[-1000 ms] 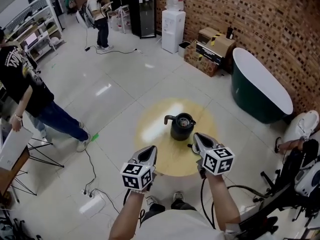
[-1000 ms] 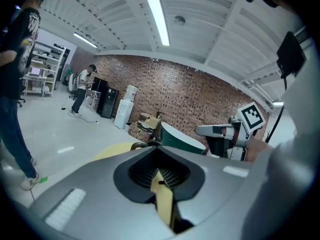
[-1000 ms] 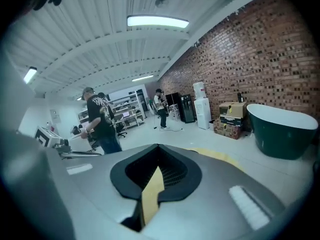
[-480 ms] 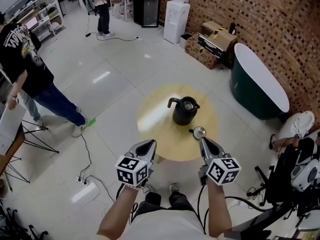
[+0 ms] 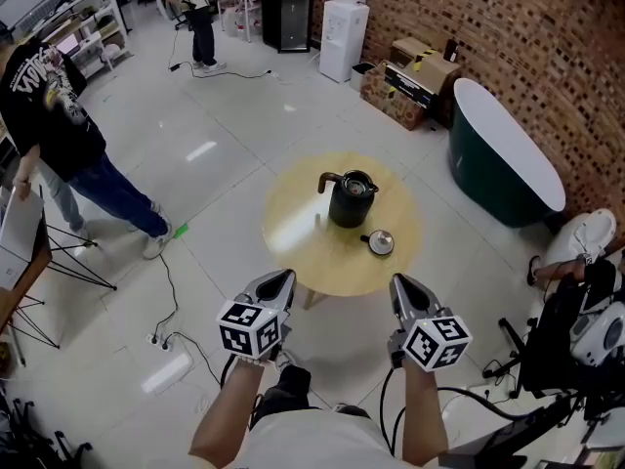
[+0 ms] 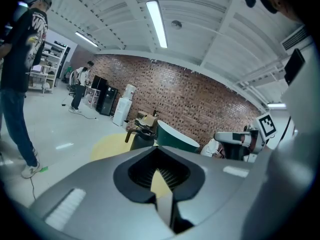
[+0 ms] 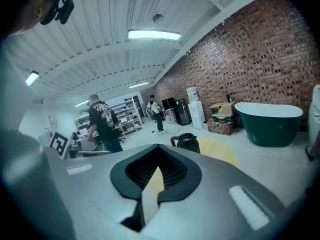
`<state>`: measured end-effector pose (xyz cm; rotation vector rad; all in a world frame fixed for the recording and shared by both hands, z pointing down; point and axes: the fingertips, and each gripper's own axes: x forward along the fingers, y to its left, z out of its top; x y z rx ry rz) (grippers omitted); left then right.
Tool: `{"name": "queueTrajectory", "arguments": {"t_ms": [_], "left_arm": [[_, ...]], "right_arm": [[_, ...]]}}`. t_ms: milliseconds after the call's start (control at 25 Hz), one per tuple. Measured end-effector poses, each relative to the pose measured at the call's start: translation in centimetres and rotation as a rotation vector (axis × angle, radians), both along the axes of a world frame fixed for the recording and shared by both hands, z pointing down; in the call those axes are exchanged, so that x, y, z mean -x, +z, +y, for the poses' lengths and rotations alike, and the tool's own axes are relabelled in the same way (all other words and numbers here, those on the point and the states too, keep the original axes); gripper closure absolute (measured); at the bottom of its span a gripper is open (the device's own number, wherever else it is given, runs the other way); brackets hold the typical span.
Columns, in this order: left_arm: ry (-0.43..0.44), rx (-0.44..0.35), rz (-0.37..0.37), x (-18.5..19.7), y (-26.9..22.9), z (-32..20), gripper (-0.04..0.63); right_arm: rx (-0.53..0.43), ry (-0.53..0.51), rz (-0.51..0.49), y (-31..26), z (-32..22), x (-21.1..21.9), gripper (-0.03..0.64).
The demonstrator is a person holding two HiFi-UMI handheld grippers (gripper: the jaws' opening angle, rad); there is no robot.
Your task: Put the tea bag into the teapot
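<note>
Head view first: finds the black teapot [image 5: 351, 201] standing open-topped near the middle of the round yellow table [image 5: 293, 234], its lid [image 5: 379, 243] lying just beside it on the near right. Sees left gripper [image 5: 282, 276] and right gripper [image 5: 398, 280] hovering short of the table's near edge, well apart from the pot. Reads both pairs of jaws as pressed together, clamping nothing.

pale glossy floor [image 5: 225, 135]; brick wall [image 5: 547, 47] at right with a dark green bathtub [image 5: 488, 186] and white water dispenser [image 5: 343, 27]; shelving [image 5: 73, 29] far left; round yellow tabletop [image 5: 293, 228]; ceiling strip light [image 6: 157, 21].
</note>
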<state>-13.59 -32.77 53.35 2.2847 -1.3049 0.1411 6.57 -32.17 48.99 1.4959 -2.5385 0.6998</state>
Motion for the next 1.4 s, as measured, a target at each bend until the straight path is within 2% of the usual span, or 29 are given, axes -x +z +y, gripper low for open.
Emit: {"name": "queueTrajectory", "arguments": {"t_ms": [360,560,680,960,1160,1400], "left_arm": [[-0.019,-0.009,-0.01,-8.0,-0.6,8.3,0.583],[-0.069,-0.021,-0.03,-10.9,-1.2,14.0,0.583],[-0.095,-0.019,-0.045,-11.6,-1.8,17.0,0.583],[-0.109,-0.022,-0.077,-12.0,-3.1,21.5,0.583],[-0.076,-0.049,-0.072,-11.9,-3.8,22.3,0.583],[-0.037,-0.091,-0.041,-10.3,-4.5,24.0,0.583]], "right_arm": [[0.033,-0.065,-0.015,1.8,9.5,-6.7,0.617],[0.038,-0.116,-0.017,2.4,14.0,-9.4,0.617],[0.037,-0.146,-0.019,2.4,16.1,-9.7,0.617],[0.016,-0.159,-0.094,0.6,20.2,-10.1,0.615],[0.001,-0.145,-0.085,0.1,22.1,-9.9,0.615],[-0.005,-0.131,-0.023,0.3,24.5,-6.5,0.615]]}}
